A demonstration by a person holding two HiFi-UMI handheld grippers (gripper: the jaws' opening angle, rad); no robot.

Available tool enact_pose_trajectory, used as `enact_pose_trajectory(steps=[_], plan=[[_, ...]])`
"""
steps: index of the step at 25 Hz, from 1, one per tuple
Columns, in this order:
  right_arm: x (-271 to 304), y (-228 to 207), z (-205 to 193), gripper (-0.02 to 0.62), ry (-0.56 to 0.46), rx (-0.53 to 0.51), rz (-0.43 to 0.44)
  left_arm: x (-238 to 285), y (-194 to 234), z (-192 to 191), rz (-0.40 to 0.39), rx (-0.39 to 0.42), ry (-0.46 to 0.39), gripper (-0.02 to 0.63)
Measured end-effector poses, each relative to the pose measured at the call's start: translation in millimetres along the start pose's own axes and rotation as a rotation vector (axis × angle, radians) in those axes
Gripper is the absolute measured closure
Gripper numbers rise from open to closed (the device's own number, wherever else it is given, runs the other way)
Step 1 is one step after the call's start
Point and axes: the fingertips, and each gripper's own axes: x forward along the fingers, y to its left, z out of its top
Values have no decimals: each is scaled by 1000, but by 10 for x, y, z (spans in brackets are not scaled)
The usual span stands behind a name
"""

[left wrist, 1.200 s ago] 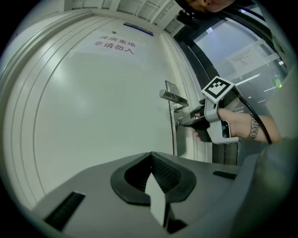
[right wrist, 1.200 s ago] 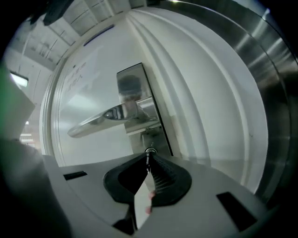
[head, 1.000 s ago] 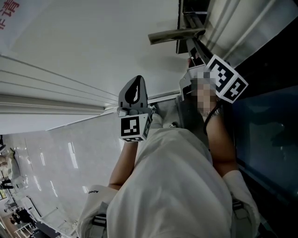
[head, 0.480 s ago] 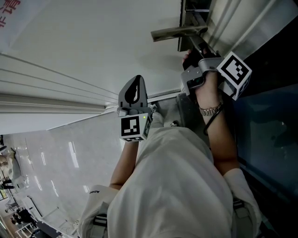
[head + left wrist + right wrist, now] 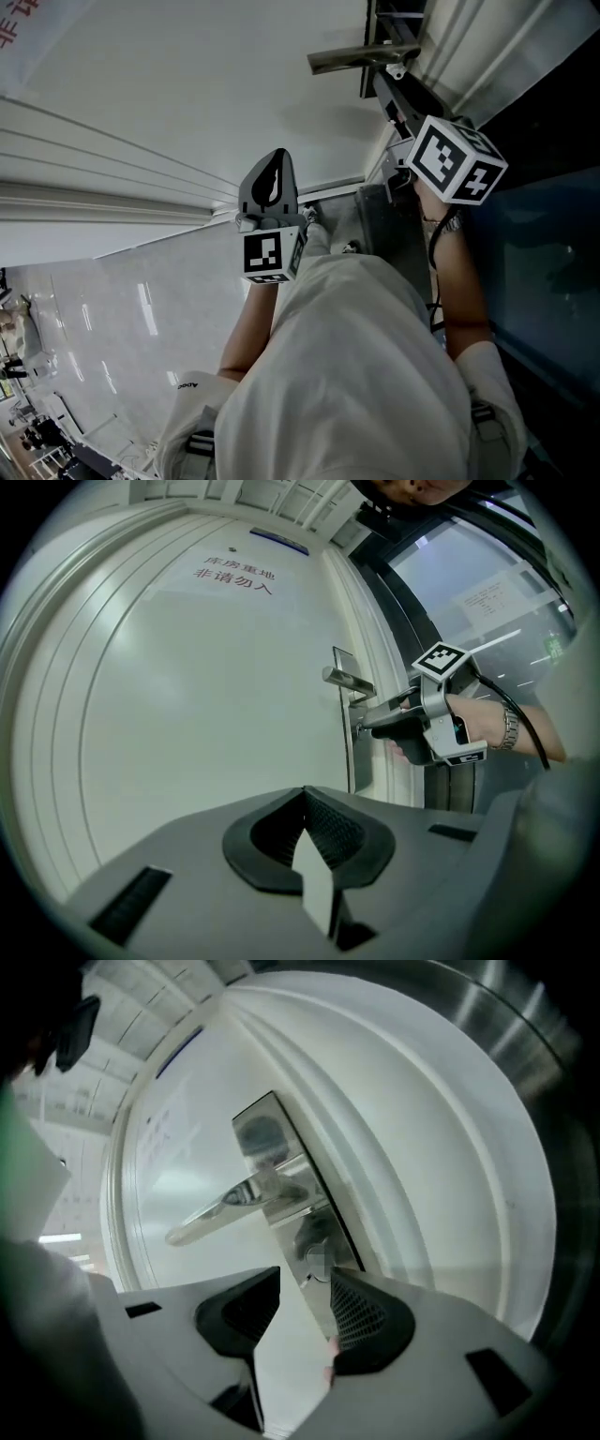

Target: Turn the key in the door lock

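Hazard: key may be knocked askew in door lock by right tongs, just opened astride it without grip; left tongs closed, empty.

This is looking like a corridor in an office or business building, not a home. A wide white door with a metal lever handle is carrying a printed sign in red Chinese characters near its top. Beside the door a dark-framed glass wall is running along, and a paper notice is hanging on it, with a small green sign glowing further off. The pale glossy floor is reflecting long lamps, and a grid ceiling is showing above.
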Motion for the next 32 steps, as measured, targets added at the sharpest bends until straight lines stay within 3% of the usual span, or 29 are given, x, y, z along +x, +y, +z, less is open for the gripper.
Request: enact_pose_trajectory(steps=[4,14,18,21,32], plan=[[-62,0,34,453,46,-326,-45,-37,-26,12,-6,7,-1,600],[-51,97,23,453,174,-1272,-158,-135,-16,-27,5,6,-5,600],[12,85,-36,453,201,-1565,-227,-172,-16,-46,16,2,-6,600],[59,48,-63,453,218,-1661,-259,-192,16,-58,26,0,-7,600],[98,51,-90,488,179,-1736,-270,-195,-9,-2,20,-1,-13,600]])
